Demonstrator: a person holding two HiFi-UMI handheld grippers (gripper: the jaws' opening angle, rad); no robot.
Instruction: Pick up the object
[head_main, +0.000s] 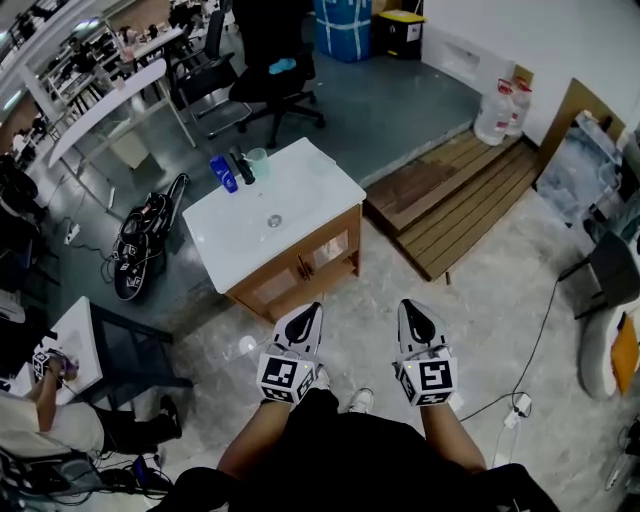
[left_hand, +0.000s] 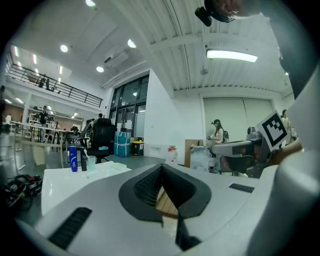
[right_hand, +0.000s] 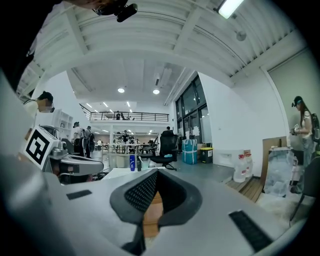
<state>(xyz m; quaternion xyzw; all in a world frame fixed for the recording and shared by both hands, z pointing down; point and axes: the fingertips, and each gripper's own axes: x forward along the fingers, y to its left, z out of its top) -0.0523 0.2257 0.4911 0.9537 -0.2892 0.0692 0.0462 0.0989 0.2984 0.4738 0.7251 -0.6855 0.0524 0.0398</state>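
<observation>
A white sink top on a wooden cabinet stands on the floor ahead of me. At its far left corner are a blue bottle, a dark bottle and a pale green cup. My left gripper and right gripper hang side by side in front of the cabinet, well short of it, both shut and holding nothing. In the left gripper view the blue bottle and dark bottle stand far left of the left gripper. In the right gripper view the blue bottle shows far beyond the right gripper.
A black office chair stands behind the cabinet. Wooden pallets lie to the right, with water jugs beyond them. A bag with cables lies on the floor at left. A person sits at lower left. A cable and power strip lie at right.
</observation>
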